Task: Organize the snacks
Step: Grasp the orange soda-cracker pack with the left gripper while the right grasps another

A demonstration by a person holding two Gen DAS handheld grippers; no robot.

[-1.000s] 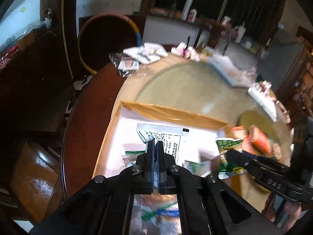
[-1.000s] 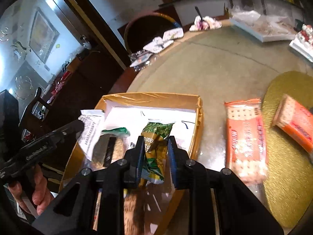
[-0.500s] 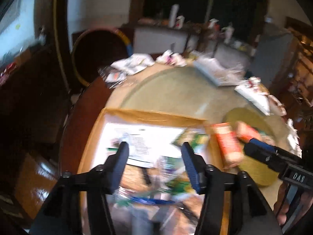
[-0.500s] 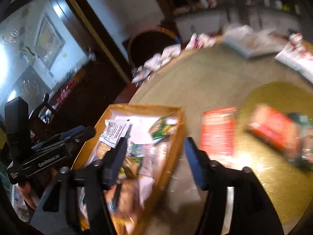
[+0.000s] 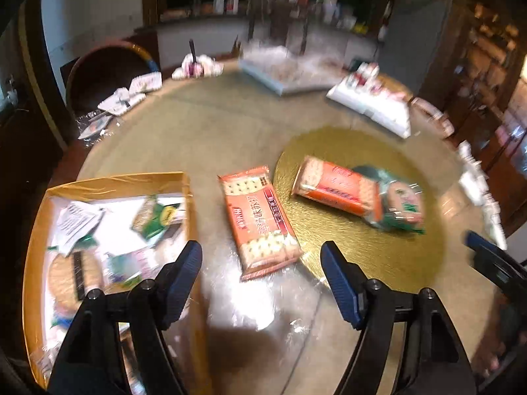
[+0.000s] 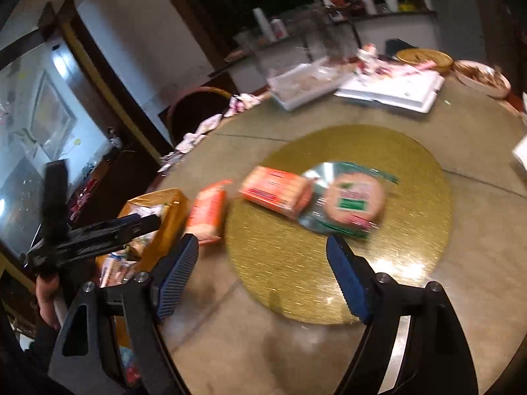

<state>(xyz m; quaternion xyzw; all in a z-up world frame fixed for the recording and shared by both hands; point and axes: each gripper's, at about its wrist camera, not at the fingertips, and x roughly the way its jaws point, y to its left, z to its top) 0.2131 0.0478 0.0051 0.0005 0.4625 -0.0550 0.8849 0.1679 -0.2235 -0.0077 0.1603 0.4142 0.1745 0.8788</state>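
**A:** So, where are the snacks?

**B:** One orange cracker pack (image 5: pixel 260 219) lies flat on the table (image 5: pixel 204 125), in the middle of the left camera's view. It sits just at 3 o'clock from the yellow box (image 5: pixel 115 182). A second orange cracker pack (image 5: pixel 336 186) lies on the round gold mat (image 5: pixel 395 263), at 2 o'clock from the first one. A round green snack bag (image 5: pixel 403 205) touches its 3 o'clock end, also on the mat.

**A:** What is in the box?

**B:** Small snack bags and a white paper slip (image 5: pixel 77 222). A little green packet (image 5: pixel 154 215) lies near the box's 3 o'clock wall. The rest is blurry.

**A:** And the tongs?

**B:** The left gripper (image 5: pixel 262 271) is spread wide and holds nothing. Its tips hang above the table, with the near end of the first cracker pack between them. The right gripper (image 6: pixel 263 271) is spread wide too, and holds nothing. It hangs over the near edge of the gold mat, with the green bag at 12 o'clock from it.

**A:** What else is on the table?

**B:** At 12 o'clock, far away, sits a white tray (image 5: pixel 280 72). A white foam box (image 6: pixel 392 89) is near it. Some small wrappers (image 5: pixel 131 93) lie at 10 o'clock by the table's edge.
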